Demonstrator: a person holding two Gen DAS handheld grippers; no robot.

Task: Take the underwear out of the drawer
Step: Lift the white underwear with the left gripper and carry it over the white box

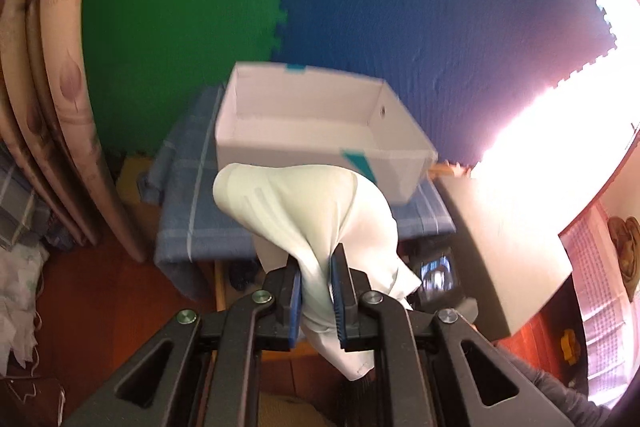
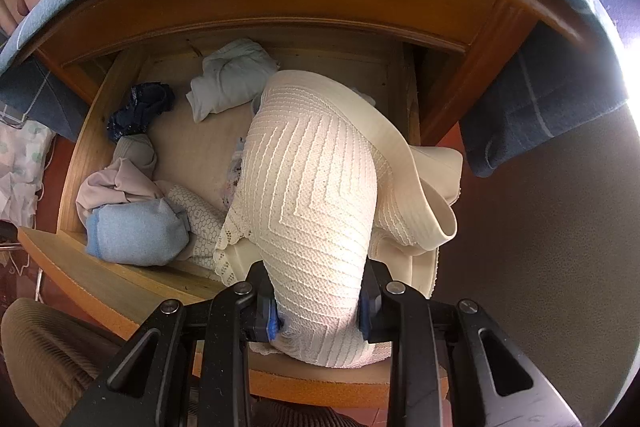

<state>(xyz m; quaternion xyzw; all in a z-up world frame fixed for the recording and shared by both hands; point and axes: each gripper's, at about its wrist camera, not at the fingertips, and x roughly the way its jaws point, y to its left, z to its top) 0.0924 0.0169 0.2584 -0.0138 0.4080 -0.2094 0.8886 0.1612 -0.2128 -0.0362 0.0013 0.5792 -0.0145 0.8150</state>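
In the left wrist view my left gripper [image 1: 316, 287] is shut on a pale mint-white pair of underwear [image 1: 304, 203], held up in the air in front of an open white box [image 1: 320, 123]. In the right wrist view my right gripper [image 2: 318, 301] is shut on a cream ribbed knit undergarment [image 2: 316, 195] with a wide elastic band, raised over the open wooden drawer [image 2: 92, 131]. Inside the drawer lie a light blue folded piece [image 2: 136, 233], a white piece [image 2: 228, 83], a dark navy piece [image 2: 140, 107] and a beige piece [image 2: 116, 183].
The white box stands on a blue plaid cloth [image 1: 192, 219] covering the cabinet top. Green [image 1: 180, 7] and blue [image 1: 440, 7] foam mats line the wall behind. Patterned boards [image 1: 52, 107] lean at the left. Bright glare [image 1: 560, 107] fills the right. A knee in brown corduroy [image 2: 44, 355] is at bottom left.
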